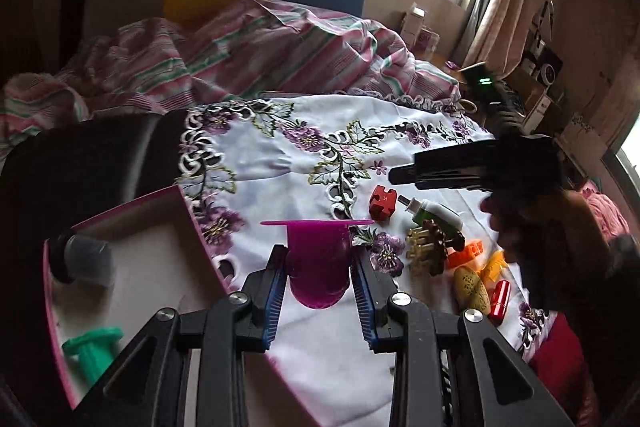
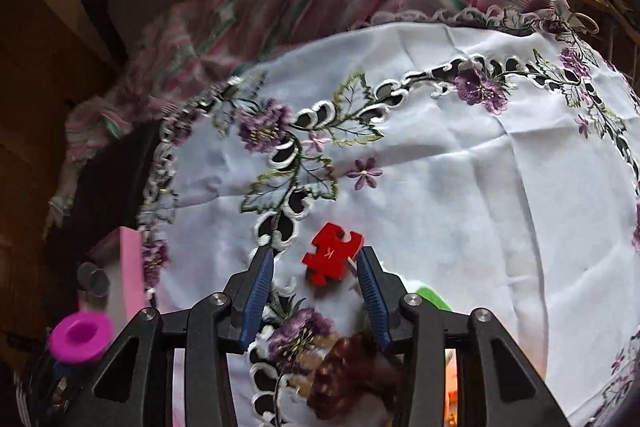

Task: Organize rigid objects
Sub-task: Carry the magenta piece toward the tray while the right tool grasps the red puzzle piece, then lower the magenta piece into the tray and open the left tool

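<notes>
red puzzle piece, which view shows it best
The right wrist view: the red puzzle piece lies large and sharp on the white cloth, just ahead of the right tongs. In the left wrist view it is small, farther off, seen side-on.

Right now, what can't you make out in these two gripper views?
- Brown object, right wrist view: blurred, partly behind the right gripper.
- Green bottle, right wrist view: mostly hidden by a finger.
- Pink box, left wrist view: near corner behind the left gripper, which clamps a purple spool.
</notes>
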A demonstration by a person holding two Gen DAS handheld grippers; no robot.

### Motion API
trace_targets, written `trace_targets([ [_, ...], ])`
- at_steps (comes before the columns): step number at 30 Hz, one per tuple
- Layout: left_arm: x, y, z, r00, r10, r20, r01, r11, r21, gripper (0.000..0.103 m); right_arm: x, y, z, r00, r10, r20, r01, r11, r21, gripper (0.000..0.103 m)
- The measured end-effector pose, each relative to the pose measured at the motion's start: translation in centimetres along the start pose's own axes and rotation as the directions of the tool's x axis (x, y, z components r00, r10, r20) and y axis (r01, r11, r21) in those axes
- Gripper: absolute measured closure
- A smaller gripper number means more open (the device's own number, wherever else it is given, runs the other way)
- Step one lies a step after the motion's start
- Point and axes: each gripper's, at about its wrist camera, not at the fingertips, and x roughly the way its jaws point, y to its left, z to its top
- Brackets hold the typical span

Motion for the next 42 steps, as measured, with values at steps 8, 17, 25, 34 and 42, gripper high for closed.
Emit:
trace_targets([
  [8, -3.9, 2.5, -1.9, 0.999, 0.029, 0.038, -0.027, 0.998, -0.059, 0.070, 4.2, 0.0, 0.7, 0.990, -0.058, -0.125, 0.063, 0.998, 0.032, 0.059],
  [17, -7.3, 4.7, -4.5, 0.994, 0.081, 0.071, -0.072, 0.990, -0.120, 0.070, 3.2, 2.2, -0.2, 0.997, -0.075, -0.014, 0.075, 0.997, -0.016, 0.070],
  [25, -10.3, 8.7, -8.1, 0.982, 0.177, 0.067, -0.158, 0.962, -0.224, 0.070, -2.5, 8.1, -5.4, 0.992, 0.097, 0.076, -0.076, 0.968, -0.239, 0.070],
  [34, -13.6, 12.8, -13.9, 0.954, 0.299, 0.015, -0.277, 0.902, -0.331, 0.070, 0.3, 8.9, -13.0, 0.999, 0.035, 0.033, -0.022, 0.938, -0.346, 0.070],
  [42, -14.4, 11.9, -14.3, 0.928, 0.370, 0.036, -0.341, 0.887, -0.310, 0.070, 2.0, 9.3, -14.1, 0.999, -0.031, 0.029, 0.040, 0.918, -0.394, 0.071],
])
